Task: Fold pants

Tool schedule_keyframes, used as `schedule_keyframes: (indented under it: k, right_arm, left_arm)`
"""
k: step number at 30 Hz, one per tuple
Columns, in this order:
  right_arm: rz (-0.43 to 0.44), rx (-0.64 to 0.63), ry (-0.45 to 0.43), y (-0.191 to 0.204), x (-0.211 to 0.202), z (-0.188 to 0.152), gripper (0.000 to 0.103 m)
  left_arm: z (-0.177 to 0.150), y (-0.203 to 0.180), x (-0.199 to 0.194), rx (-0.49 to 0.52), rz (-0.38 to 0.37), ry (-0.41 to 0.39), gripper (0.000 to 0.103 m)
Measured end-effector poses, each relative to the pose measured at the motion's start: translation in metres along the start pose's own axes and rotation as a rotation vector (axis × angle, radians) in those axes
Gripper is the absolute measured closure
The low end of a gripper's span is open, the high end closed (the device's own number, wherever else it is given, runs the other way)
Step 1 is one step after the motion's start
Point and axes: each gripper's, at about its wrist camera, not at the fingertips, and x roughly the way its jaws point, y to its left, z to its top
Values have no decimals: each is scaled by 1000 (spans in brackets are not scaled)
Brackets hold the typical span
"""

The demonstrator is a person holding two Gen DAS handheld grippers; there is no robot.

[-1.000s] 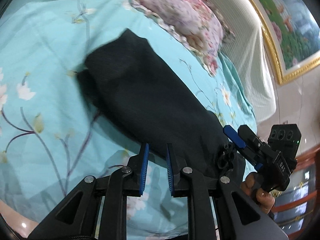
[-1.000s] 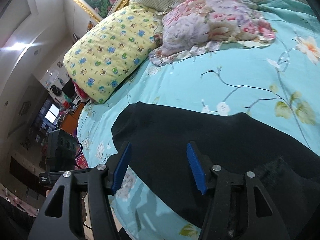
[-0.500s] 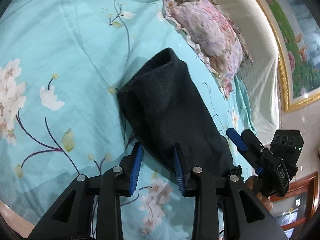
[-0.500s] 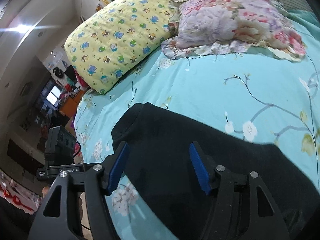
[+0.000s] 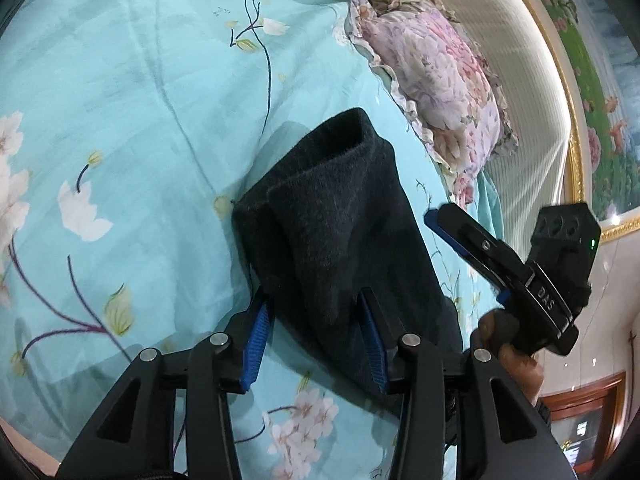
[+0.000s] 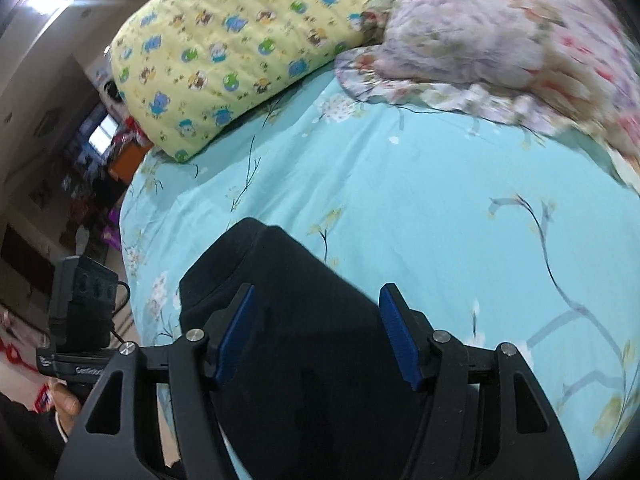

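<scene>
The black pants (image 5: 332,220) lie folded into a long narrow band on the turquoise flowered bedsheet (image 5: 140,120). My left gripper (image 5: 314,340) hangs over their near end. Its jaws are opening, with the pants' left edge lying loose between the blue pads (image 5: 256,340), which do not press on it. At the right, a hand (image 5: 508,348) holds my right gripper (image 5: 444,224) just off the pants' right side. In the right wrist view my right gripper (image 6: 318,336) stands open above the pants (image 6: 304,280), gripping nothing.
A pink flowered pillow (image 5: 440,92) and a yellow cartoon-print pillow (image 6: 240,52) lie at the head of the bed by the striped headboard (image 5: 532,120). The bed's edge (image 6: 132,240) drops off to the left beside the pants, with cluttered room beyond.
The left jaws have widened from almost shut and let the cloth go. The pants now lie as a narrower folded band. The right gripper has moved sideways along the pants.
</scene>
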Motion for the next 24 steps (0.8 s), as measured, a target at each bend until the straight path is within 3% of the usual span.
schedule_keyframes:
  k: [9,12,17,20,24]
  right_arm:
    - [48,-151,188,16,55,28,39]
    - [11,-192,237,19,73,24,40]
    - [47,-179,230,21,74,23,70]
    - [29,-203,212,27,65,20,79]
    - [31,-187,165,30,47,19,82]
  left_arm:
    - [5,2,6,-9,13,-9,68]
    - [7,1,8,1,26,-12,71]
    - [7,-4,11,33,55,-26,84]
    - [5,-12,9,54,59,-36,90]
    - [5,-28,-1,90,51,-58,91]
